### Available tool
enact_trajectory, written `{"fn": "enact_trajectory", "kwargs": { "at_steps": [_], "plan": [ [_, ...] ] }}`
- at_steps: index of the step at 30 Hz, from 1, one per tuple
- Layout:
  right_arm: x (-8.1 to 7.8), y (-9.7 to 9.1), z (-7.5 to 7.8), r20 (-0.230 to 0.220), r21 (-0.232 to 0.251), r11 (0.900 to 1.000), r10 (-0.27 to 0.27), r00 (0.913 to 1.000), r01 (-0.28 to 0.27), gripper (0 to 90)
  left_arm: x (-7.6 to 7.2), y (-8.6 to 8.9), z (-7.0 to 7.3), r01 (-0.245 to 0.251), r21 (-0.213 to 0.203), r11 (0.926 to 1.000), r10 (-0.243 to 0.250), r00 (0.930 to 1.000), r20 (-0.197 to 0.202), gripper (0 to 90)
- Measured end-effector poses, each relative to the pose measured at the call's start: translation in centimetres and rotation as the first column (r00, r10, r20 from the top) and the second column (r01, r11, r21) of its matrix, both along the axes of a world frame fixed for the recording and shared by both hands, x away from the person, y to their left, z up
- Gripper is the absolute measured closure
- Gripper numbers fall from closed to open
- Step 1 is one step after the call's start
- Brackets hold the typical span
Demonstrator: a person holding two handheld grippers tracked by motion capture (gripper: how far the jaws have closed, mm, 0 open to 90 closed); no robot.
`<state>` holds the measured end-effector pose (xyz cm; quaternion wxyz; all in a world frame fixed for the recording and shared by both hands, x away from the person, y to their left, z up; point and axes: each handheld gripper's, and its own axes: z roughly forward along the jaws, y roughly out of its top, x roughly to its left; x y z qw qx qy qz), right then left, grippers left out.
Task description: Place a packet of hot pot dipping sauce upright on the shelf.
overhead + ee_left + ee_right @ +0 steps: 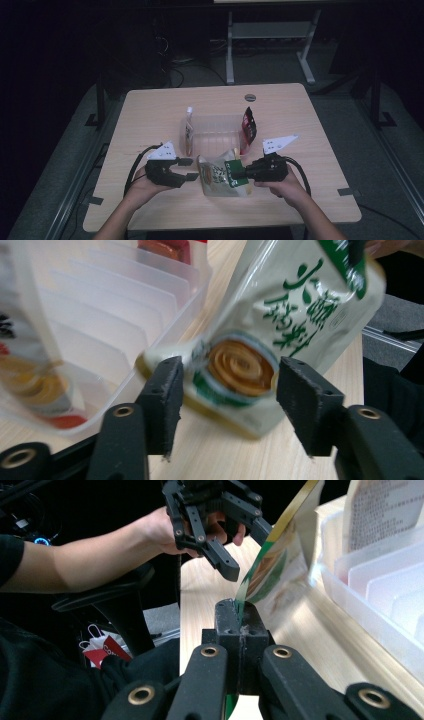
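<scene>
Handover of a green-printed pouch (218, 176) is the step in hand, judged from how the tools stand.

High view: the pouch stands at the near edge of the worktop (150, 107), just in front of a clear slotted bin (216, 131). The right tool (240, 174) is at the pouch's right edge; the left tool (189, 169) sits just beside its left edge. A white pouch (188, 131) and a dark red pouch (248, 126) already stand at the bin's two ends.

Left gripper view: the left tool (227, 390) has its jaws apart, the pouch (280, 320) between them, pads not pressing on it.

Right gripper view: the right tool (239, 622) is clamped together on the pouch's thin edge (270, 555).

Next move, in my judgement: the right tool alone carries the pouch over the bin and lowers it upright into a free slot, edge aligned with the dividers.
</scene>
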<state>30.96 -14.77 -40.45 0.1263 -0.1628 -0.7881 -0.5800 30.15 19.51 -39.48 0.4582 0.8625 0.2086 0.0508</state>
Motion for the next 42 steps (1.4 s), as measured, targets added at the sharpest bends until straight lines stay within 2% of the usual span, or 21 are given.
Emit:
{"fn": "enact_trajectory", "kwargs": {
  "at_steps": [4, 5, 8, 9, 14, 20, 21, 24, 25, 30, 31, 34, 38, 42],
  "plan": [
    [-0.2, 0.0, 0.6, 0.008, 0.020, 0.9998, -0.003, 1.0000, 0.003, 90.0, -0.2, 0.5, -0.3, -0.001, 0.007, 1.0000, 0.001, 0.9997, -0.024, 36.5],
    [-0.3, 0.0, 0.8, 0.022, 0.019, 0.9998, -0.009, 0.9997, 0.008, 90.0, -0.3, 0.6, -0.6, 0.012, 0.027, 0.9996, -0.011, 0.9992, -0.039, 33.8],
    [-0.3, 0.1, 1.1, 0.034, 0.020, 0.9997, -0.011, 0.9994, 0.010, 90.0, -0.4, 0.7, -0.9, 0.022, 0.041, 0.9989, -0.020, 0.9985, -0.050, 29.6],
    [-0.3, 0.1, 1.4, 0.048, 0.031, 0.9994, -0.014, 0.9988, 0.013, 90.0, -0.5, 0.8, -1.3, 0.027, 0.053, 0.9982, -0.024, 0.9975, -0.066, 27.6],
    [-0.3, 0.0, 2.0, 0.050, 0.051, 0.9983, -0.032, 0.9982, 0.029, 90.0, -0.5, 0.8, -1.8, 0.022, 0.077, 0.9968, -0.017, 0.9976, -0.068, 25.1],
    [0.2, 0.0, 3.5, 0.077, 0.078, 0.9960, -0.050, 0.9958, 0.044, 90.0, -0.5, 0.7, -2.3, 0.023, 0.096, 0.9951, -0.015, 0.9966, -0.081, 24.2],
    [0.4, 0.0, 4.2, 0.086, 0.084, 0.9953, -0.056, 0.9948, 0.048, 90.0, -0.5, 0.7, -2.4, 0.028, 0.103, 0.9943, -0.020, 0.9969, -0.076, 24.1],
    [0.8, 0.0, 4.9, 0.107, 0.090, 0.9945, -0.064, 0.9922, 0.055, 90.0, -0.6, 0.6, -2.5, 0.028, 0.099, 0.9947, -0.020, 0.9966, -0.080, 23.3],
    [1.3, 0.0, 5.7, 0.115, 0.089, 0.9939, -0.075, 0.9905, 0.065, 90.0, -0.6, 0.5, -2.5, 0.030, 0.107, 0.9938, -0.021, 0.9968, -0.076, 22.5],
    [2.4, 0.0, 6.8, 0.134, 0.089, 0.9922, -0.099, 0.9860, 0.087, 90.0, -0.6, 0.4, -2.6, 0.033, 0.121, 0.9921, -0.024, 0.9969, -0.075, 20.0],
    [3.0, 0.1, 7.3, 0.143, 0.097, 0.9897, -0.118, 0.9826, 0.105, 90.0, -0.6, 0.4, -2.7, 0.035, 0.120, 0.9922, -0.026, 0.9969, -0.074, 19.8],
    [3.8, 0.2, 7.7, 0.145, 0.109, 0.9869, -0.134, 0.9802, 0.119, 90.0, -0.7, 0.5, -2.7, 0.036, 0.128, 0.9912, -0.026, 0.9965, -0.079, 19.2],
    [4.8, 0.4, 8.1, 0.151, 0.120, 0.9829, -0.157, 0.9759, 0.139, 90.0, -0.6, 0.5, -2.9, 0.038, 0.124, 0.9916, -0.030, 0.9973, -0.067, 18.8],
    [5.6, 0.7, 8.0, 0.143, 0.113, 0.9823, -0.165, 0.9760, 0.149, 90.0, -0.6, 0.4, -3.0, 0.037, 0.125, 0.9914, -0.028, 0.9968, -0.076, 18.6]
  ]
}}
